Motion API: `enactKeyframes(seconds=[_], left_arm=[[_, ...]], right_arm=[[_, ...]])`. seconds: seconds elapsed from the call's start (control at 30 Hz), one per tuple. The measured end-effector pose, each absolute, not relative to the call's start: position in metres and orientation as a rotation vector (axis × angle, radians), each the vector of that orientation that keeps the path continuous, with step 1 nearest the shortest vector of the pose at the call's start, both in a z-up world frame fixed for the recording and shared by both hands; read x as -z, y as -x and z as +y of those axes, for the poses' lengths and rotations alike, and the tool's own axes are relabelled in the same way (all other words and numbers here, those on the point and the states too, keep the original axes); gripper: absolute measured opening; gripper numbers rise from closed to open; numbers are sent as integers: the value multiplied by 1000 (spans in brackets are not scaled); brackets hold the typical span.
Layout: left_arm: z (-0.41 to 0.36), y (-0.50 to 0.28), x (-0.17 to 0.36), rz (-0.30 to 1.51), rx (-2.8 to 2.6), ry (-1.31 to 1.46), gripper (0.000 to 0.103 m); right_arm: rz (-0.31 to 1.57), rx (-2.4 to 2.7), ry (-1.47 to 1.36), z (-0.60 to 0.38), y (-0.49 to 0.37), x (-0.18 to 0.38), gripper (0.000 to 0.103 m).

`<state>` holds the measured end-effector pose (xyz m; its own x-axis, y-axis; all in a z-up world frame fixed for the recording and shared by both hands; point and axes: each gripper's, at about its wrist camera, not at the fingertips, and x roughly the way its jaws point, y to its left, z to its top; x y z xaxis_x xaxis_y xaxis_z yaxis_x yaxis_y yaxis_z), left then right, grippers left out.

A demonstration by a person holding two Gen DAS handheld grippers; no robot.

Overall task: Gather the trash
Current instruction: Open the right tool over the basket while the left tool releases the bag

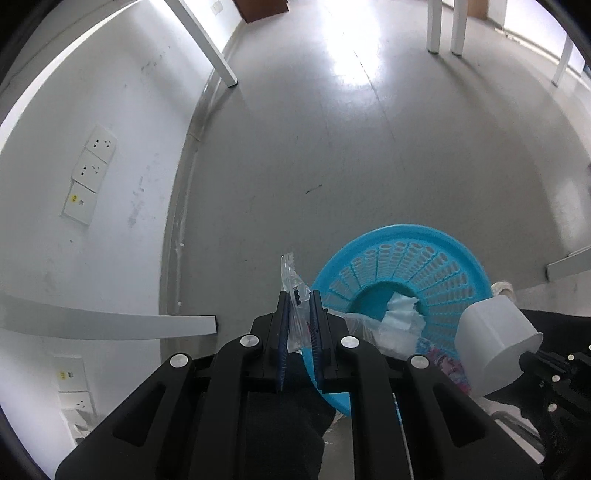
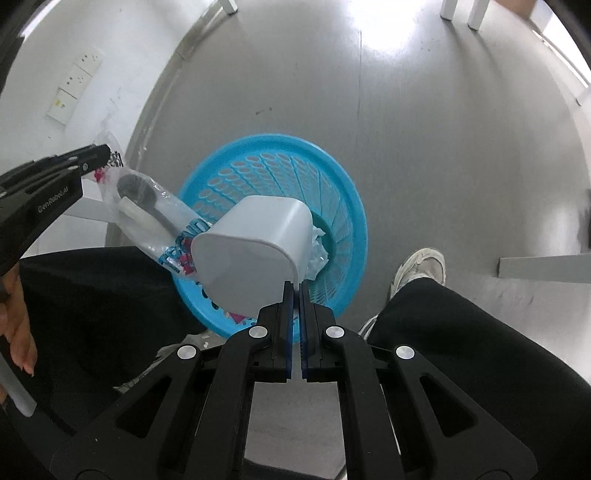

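A blue plastic basket [image 2: 332,184] stands on the grey floor, with crumpled white paper [image 2: 317,254] inside; it also shows in the left wrist view [image 1: 424,258]. My left gripper [image 1: 300,295] is shut on the top edge of a clear plastic wrapper [image 1: 295,291], which hangs with its lower end over the basket's near rim [image 2: 147,210]. My right gripper [image 2: 295,286] is shut on the rim of a small white bin [image 2: 251,254], tipped over the basket with its opening facing down towards me. The bin shows in the left wrist view [image 1: 491,343].
A white wall with power sockets [image 1: 92,162] runs on the left. White table legs [image 1: 441,26] stand at the back. The person's black trousers [image 2: 461,332] and a white shoe [image 2: 421,269] are beside the basket on the right.
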<state>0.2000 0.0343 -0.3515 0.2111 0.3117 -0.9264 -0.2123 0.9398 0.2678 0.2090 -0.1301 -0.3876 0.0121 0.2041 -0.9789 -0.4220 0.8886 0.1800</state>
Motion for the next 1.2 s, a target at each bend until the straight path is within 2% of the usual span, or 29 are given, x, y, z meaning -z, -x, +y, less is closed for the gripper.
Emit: enactKeyframes(seconds=[0.5, 0.57, 0.6, 0.63, 0.67, 0.7, 0.77, 1.07, 1.2], left_arm=[[32, -224, 394, 1409, -386, -131, 13], [35, -224, 390, 1397, -379, -101, 22], [35, -224, 389, 1392, -380, -87, 30], [37, -223, 388, 1388, -379, -77, 47], [37, -222, 387, 1382, -375, -63, 52], [38, -221, 387, 1380, -370, -48, 52], [36, -217, 389, 1399, -363, -35, 52], [33, -199, 369, 1361, -335, 5, 54], [37, -192, 357, 1344, -315, 72, 54]], right_arm=[[1546, -486, 216, -112, -222, 420, 3], [1555, -493, 201, -112, -223, 422, 5], [1560, -497, 188, -113, -223, 423, 6], [1564, -499, 184, -114, -223, 425, 7], [1568, -502, 180, -114, -222, 426, 14], [1573, -503, 181, -113, -221, 426, 20], [1569, -508, 184, -113, -219, 424, 22], [1542, -496, 204, -118, -214, 412, 23], [1489, -487, 215, -119, -207, 394, 27]])
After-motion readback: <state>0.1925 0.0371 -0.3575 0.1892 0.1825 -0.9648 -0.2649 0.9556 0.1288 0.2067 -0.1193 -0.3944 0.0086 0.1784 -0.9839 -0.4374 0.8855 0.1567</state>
